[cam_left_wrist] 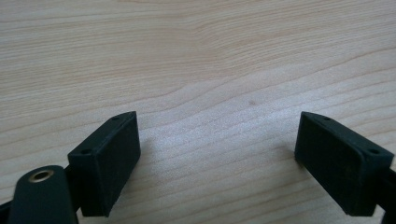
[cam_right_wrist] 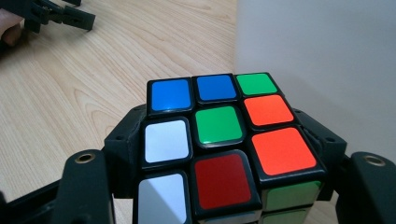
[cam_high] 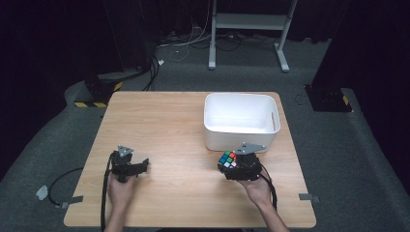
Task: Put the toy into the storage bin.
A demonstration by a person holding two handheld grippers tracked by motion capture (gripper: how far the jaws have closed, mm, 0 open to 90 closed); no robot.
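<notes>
Right gripper [cam_high: 231, 166] is clamped on the puzzle cube [cam_high: 227, 159], one black pad on each of two opposite sides; the right gripper view shows the cube [cam_right_wrist: 219, 140] seated between the jaws, coloured top face up. The cube sits at the right near part of the table [cam_high: 164, 125], just in front of the near wall of the white bin [cam_high: 240, 118]. Judgement: a side grip leaves the top and bottom free, which suits lifting it over the bin's rim, the likely destination given how close it is.

Left gripper [cam_high: 140, 166] rests at the left near part of the table, well apart from the cube. Its jaws stand apart with bare wood between them (left gripper view [cam_left_wrist: 219, 163]). Judgement: it is parked out of the way; the cube needs one hand.

Bin looks empty from above.
</notes>
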